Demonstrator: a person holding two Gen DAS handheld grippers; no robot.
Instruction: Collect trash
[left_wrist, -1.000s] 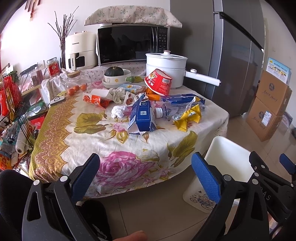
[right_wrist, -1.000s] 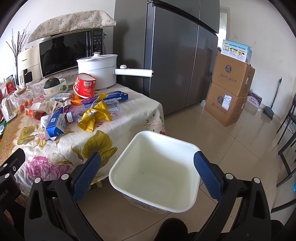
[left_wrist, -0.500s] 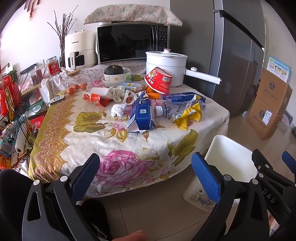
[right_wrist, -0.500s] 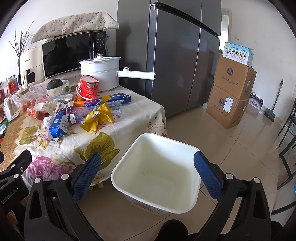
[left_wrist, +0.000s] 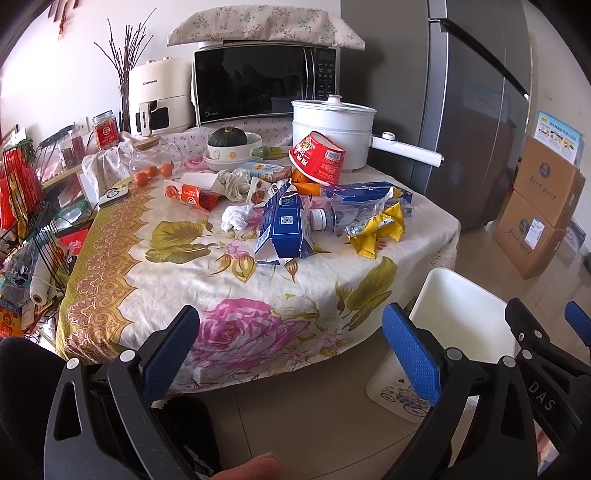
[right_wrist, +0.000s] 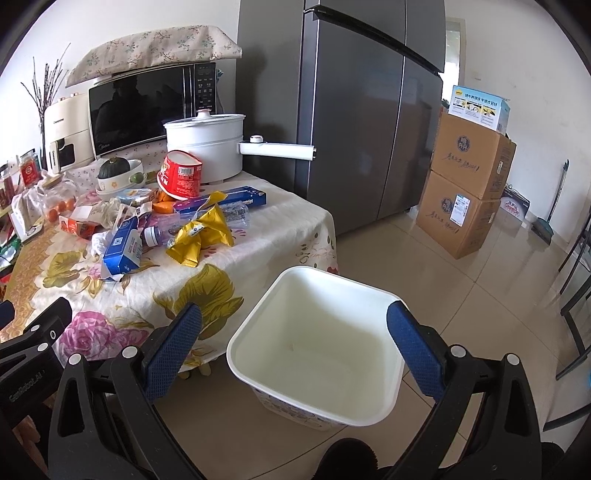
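Note:
Trash lies in a heap on the flowered tablecloth: a blue carton, a yellow wrapper, a crumpled white tissue, a red noodle cup on its side, a clear plastic bottle and a long blue box. An empty white bin stands on the floor by the table's corner. My left gripper hangs open in front of the table's near edge. Above the bin my right gripper is open too, with nothing in it.
At the table's back stand a microwave, a white pot with a long handle, a bowl with a squash and a glass jar. A grey fridge rises behind; cardboard boxes sit to the right; a wire rack is at left.
Both grippers have drifted slightly forward and to the right, so the table and bin sit a little lower and closer. Both stay open; nothing on the table has moved.

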